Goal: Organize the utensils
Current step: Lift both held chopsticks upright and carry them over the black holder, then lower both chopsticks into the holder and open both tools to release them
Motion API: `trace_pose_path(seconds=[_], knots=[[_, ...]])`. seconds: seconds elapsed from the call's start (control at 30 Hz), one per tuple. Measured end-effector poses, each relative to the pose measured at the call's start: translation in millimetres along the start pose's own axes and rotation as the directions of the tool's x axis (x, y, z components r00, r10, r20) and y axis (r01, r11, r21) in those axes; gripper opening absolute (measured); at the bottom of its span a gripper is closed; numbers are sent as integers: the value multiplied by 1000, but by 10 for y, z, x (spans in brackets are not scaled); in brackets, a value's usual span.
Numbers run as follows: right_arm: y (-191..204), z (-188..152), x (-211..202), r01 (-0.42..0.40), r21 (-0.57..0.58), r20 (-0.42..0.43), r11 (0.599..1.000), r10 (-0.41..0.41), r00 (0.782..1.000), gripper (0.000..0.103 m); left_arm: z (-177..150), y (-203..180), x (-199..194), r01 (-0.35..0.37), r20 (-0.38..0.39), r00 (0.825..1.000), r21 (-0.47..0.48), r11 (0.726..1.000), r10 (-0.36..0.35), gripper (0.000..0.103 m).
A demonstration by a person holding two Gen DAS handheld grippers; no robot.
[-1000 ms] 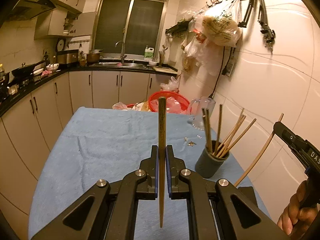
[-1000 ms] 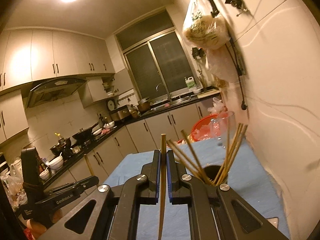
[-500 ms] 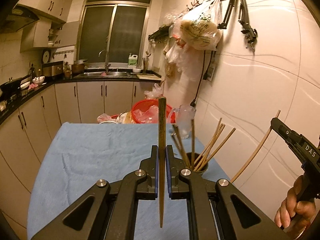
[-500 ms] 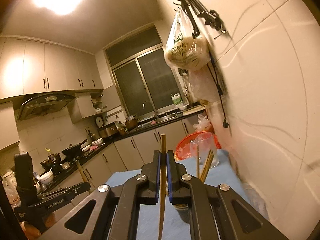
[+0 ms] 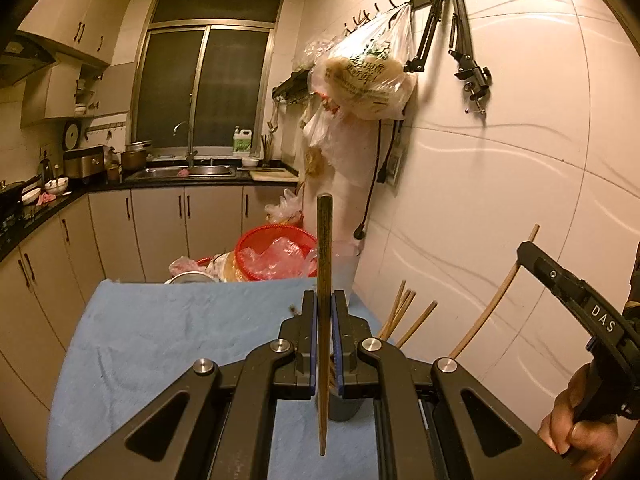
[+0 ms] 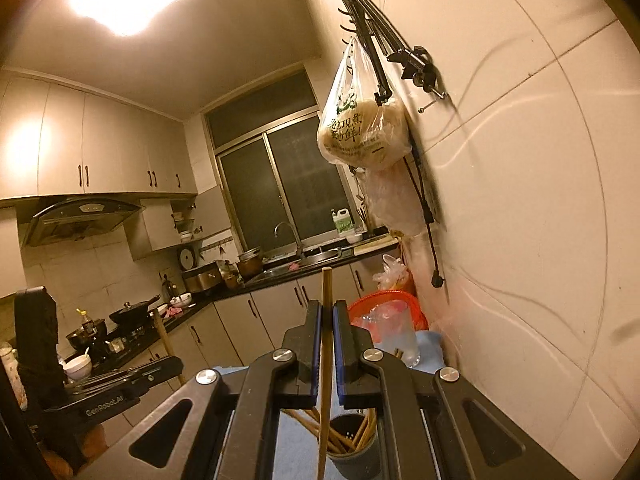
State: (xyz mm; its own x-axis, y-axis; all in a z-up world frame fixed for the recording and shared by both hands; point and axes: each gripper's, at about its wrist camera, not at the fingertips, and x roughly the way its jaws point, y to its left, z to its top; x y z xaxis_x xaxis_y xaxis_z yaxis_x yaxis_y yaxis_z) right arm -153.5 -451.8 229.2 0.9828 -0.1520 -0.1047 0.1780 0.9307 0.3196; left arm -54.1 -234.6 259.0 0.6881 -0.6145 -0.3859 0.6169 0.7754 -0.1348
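Observation:
My left gripper (image 5: 324,300) is shut on a dark brown chopstick (image 5: 323,248) held upright. Just below and behind its jaws stands the dark grey utensil cup (image 5: 345,408) with several light chopsticks (image 5: 404,312) fanning to the right. My right gripper (image 6: 327,308) is shut on a light wooden chopstick (image 6: 326,292), also upright, with the cup (image 6: 354,454) right under it, and it shows in the left wrist view (image 5: 520,246) at the right, holding its chopstick (image 5: 496,292). The left gripper shows at the left of the right wrist view (image 6: 176,366).
The table carries a blue cloth (image 5: 160,344). A red basket (image 5: 276,252) and a clear glass jug (image 6: 394,336) stand at its far end. The white tiled wall (image 5: 500,200) runs close along the right, with hanging bags (image 5: 364,80). Kitchen cabinets lie beyond.
Both grippers have moved in over the cup, which now sits under their jaws. The views have tilted up. Each gripper still holds its chopstick.

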Motion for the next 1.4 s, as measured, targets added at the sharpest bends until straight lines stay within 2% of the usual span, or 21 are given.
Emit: trace_pose_path(seconds=[0.37, 0.53, 0.9, 1.4], knots=[[-48, 130, 257, 32, -33, 19, 999, -31, 999, 6, 199, -220, 328, 19, 17, 1000, 4, 1000, -19, 7], [-110, 139, 424, 38, -35, 2, 999, -38, 999, 6, 231, -267, 522, 22, 17, 1000, -4, 1000, -22, 7], [-204, -3, 763, 44, -41, -51, 998, -46, 998, 6, 137, -254, 926, 3, -11, 1000, -15, 1000, -3, 7], [-261, -310, 1013, 50, -62, -127, 997, -57, 990, 6, -120, -218, 1136, -12, -57, 998, 0, 1000, 12, 7]])
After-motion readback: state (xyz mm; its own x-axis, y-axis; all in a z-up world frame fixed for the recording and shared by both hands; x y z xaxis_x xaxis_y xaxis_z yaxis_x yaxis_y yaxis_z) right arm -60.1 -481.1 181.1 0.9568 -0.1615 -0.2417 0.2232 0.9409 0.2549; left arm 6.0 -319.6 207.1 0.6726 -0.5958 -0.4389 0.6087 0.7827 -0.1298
